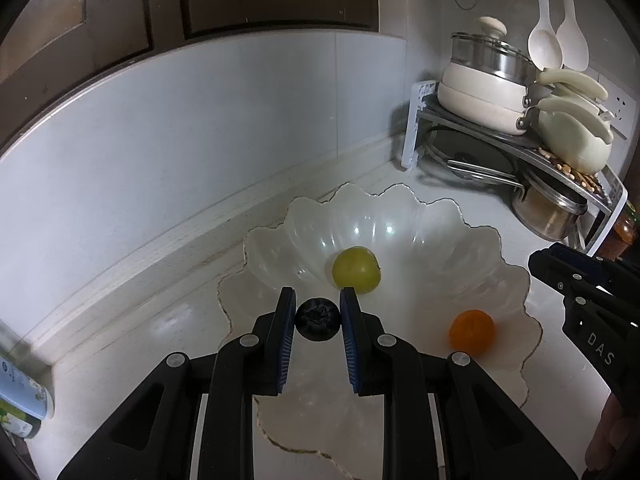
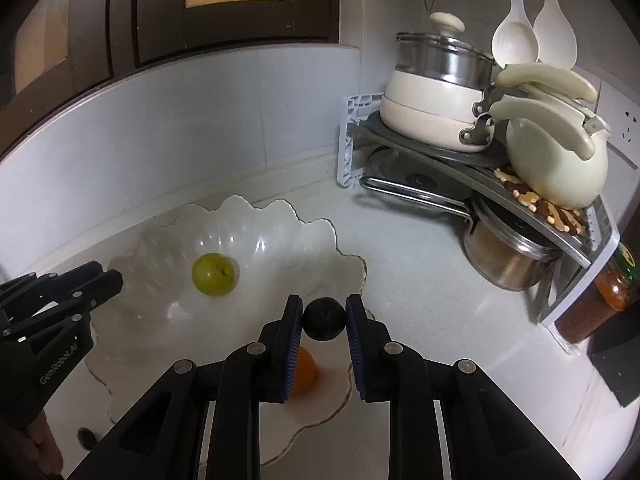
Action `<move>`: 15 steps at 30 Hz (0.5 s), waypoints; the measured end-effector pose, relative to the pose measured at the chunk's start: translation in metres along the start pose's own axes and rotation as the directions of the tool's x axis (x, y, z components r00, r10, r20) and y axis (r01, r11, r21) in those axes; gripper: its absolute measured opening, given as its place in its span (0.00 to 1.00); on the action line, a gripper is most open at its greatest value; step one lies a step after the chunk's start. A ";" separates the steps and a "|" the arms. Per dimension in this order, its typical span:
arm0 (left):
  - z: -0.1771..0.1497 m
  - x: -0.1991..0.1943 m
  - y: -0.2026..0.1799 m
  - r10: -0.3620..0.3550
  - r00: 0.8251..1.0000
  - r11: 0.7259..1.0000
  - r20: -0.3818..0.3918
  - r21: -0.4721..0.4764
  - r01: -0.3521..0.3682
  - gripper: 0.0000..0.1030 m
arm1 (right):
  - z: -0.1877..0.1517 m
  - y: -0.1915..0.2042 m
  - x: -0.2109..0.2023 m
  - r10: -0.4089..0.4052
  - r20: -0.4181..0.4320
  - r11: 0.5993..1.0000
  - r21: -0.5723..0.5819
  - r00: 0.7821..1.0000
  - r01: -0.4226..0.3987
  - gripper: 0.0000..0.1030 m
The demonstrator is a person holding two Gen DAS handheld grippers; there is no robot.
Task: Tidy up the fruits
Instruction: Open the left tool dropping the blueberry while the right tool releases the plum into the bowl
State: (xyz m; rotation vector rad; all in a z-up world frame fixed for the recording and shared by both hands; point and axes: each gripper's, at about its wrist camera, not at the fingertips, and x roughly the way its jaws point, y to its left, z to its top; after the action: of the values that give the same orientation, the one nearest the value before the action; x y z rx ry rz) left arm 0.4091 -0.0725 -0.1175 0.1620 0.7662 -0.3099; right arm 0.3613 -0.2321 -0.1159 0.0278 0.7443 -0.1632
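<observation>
You have 2 fruits down, green one [image 1: 356, 270] in the white scalloped bowl [image 1: 508, 280] and orange one [image 1: 471, 333] near its front rim; left gripper [image 1: 318, 320] pinches a blueberry [image 1: 318, 319], right gripper [image 2: 324, 318] a dark round fruit [image 2: 324, 319], both unplaced.

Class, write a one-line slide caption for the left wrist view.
Left gripper holds a blueberry over a scalloped white bowl containing a green fruit.

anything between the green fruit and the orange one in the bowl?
Nothing; bare white bowl surface runs from the green fruit to the orange fruit. Left wrist view shows it clearly; the right wrist view has a gripper finger over the orange one.
</observation>
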 end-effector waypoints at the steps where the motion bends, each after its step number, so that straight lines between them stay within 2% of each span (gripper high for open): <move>1: 0.000 0.002 0.000 -0.001 1.000 1.000 -0.003 -0.001 0.001 0.23 | 0.000 0.000 0.002 -0.001 -0.003 1.000 -0.001 1.000 0.001 0.23; 13: 0.002 0.020 0.002 -0.005 1.000 1.000 -0.029 -0.004 0.004 0.23 | 0.005 0.001 0.024 0.000 -0.038 1.000 -0.004 0.999 0.000 0.23; 15: 0.002 0.022 0.002 -0.003 0.999 1.000 -0.033 0.000 0.003 0.27 | 0.006 0.002 0.025 0.004 -0.038 1.000 -0.007 0.999 -0.004 0.23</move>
State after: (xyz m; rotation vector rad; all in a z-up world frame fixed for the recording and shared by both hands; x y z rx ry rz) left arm 0.4262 -0.0761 -0.1314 0.1660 0.7994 -0.3106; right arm 0.3840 -0.2343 -0.1288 0.0261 0.7826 -0.1566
